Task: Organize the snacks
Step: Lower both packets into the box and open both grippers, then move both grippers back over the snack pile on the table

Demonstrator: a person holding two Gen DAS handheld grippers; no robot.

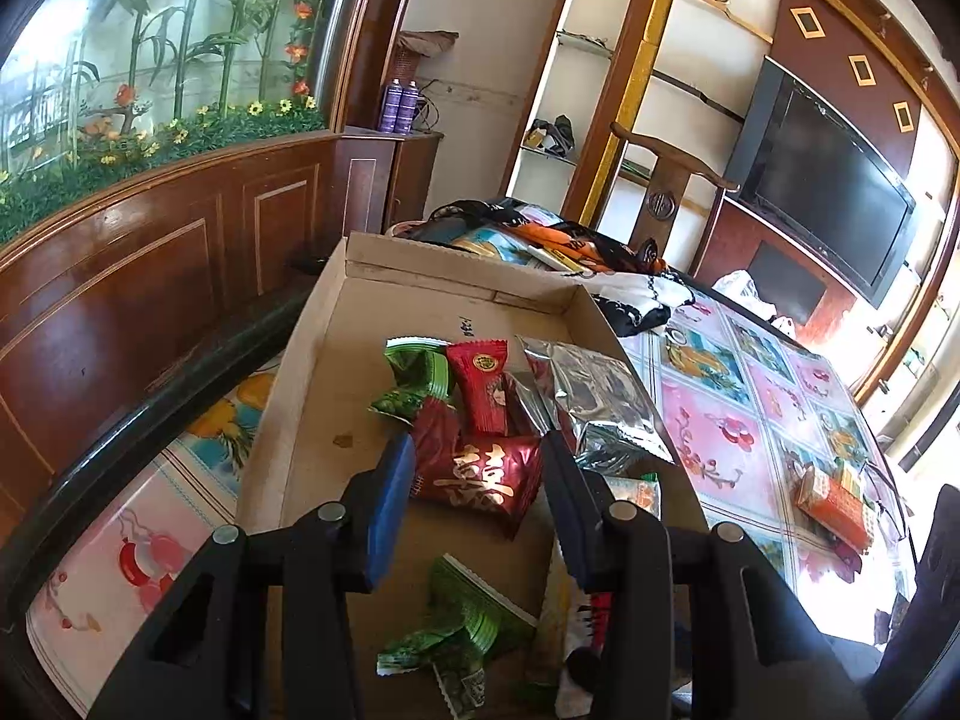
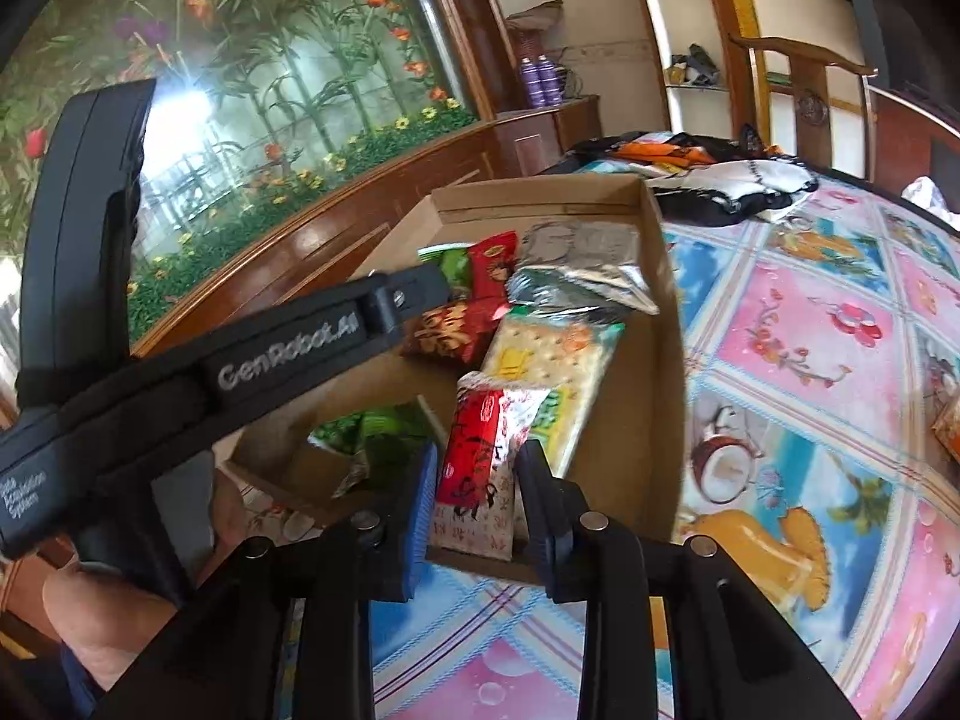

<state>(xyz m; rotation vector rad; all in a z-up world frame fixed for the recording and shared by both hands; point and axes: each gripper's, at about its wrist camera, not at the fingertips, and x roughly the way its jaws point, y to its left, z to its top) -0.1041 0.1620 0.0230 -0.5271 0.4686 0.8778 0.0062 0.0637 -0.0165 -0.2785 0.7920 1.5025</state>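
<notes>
I see the cardboard box, shallow and open-topped, sitting on the patterned tablecloth with the snacks gathered toward its right wall. A dark red packet with gold characters lies flat near the middle, overlapping a brighter red wrapped candy behind it. A crumpled green wrapper sits to the left of that candy, and another green wrapper lies at the near end. A silver foil pouch leans along the right wall. From my right camera, a cracker pack lies flat, with a red-and-white packet on top of its near end.
</notes>
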